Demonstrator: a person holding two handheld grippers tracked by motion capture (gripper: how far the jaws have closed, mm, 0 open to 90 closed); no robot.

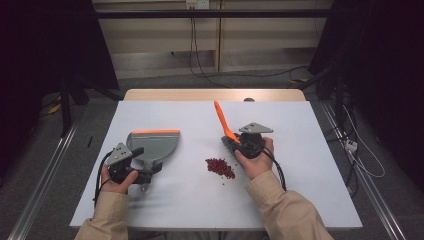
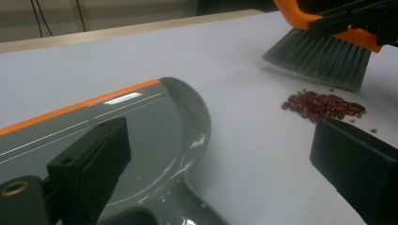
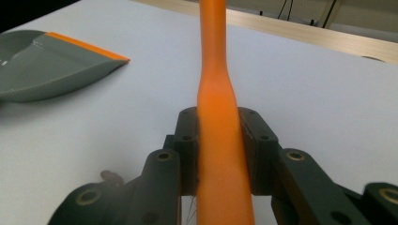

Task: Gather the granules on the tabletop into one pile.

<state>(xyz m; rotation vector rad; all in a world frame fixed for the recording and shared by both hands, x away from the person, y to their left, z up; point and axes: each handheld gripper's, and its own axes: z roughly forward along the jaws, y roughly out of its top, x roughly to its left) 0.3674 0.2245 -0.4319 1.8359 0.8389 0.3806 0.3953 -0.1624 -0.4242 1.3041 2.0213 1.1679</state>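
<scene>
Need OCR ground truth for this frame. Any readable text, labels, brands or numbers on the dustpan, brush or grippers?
None readable.
Dustpan: plain grey with an orange lip, no marking visible.
Brush: plain orange handle, no print.
Left gripper and right gripper: black parts with screw holes, no labels.
Wall socket: too small to tell whether it bears any text.

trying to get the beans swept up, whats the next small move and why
Probably close the left gripper on the dustpan handle: its jaws stand open around it, while the right gripper already clamps the brush beside the beans, which lie apart from the pan.
</scene>
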